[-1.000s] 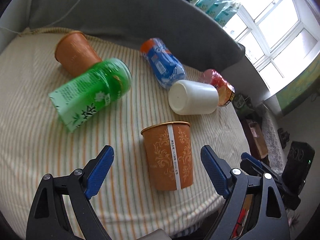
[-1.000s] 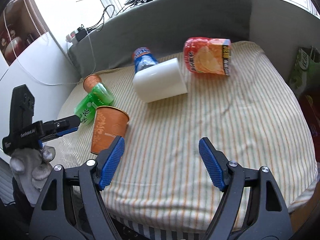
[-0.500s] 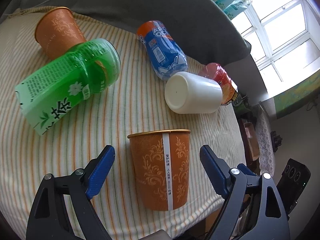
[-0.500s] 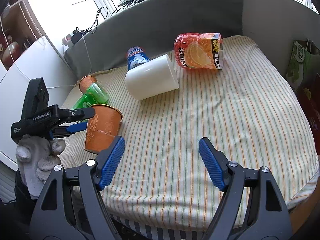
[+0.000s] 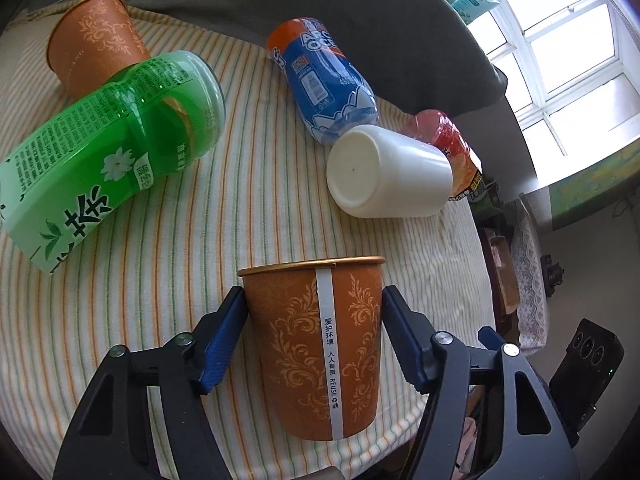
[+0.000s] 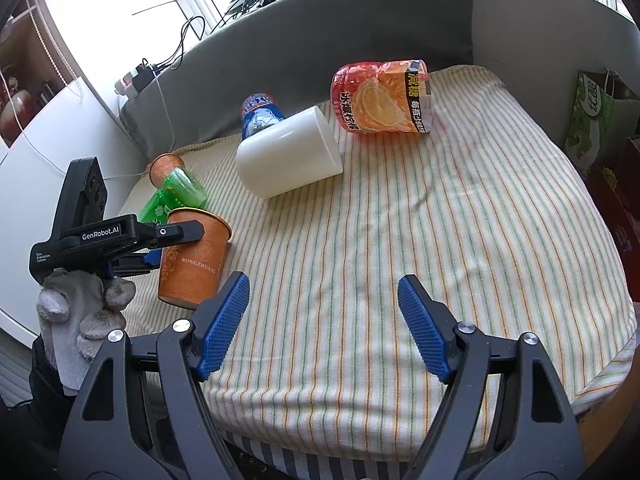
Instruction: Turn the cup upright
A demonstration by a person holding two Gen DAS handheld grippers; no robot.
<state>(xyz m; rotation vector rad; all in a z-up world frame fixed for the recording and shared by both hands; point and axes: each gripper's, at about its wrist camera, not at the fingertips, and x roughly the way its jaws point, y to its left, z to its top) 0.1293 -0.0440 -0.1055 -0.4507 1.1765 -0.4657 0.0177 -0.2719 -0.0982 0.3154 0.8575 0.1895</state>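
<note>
left tongs (image 5: 314, 316) are gripping the near orange cup (image 5: 316, 344) on the striped surface (image 6: 440, 220); right tongs (image 6: 322, 320) are hovering wide.

Two wrist fisheyes over one striped cloth (image 6: 420, 220)

The left view sits low and close behind the orange cup (image 5: 316, 344), facing the window. The right view looks from the cloth's near edge, farther back, toward the grey backrest (image 6: 320, 40). Both share the white cup (image 5: 388, 176) (image 6: 288, 156).
</note>
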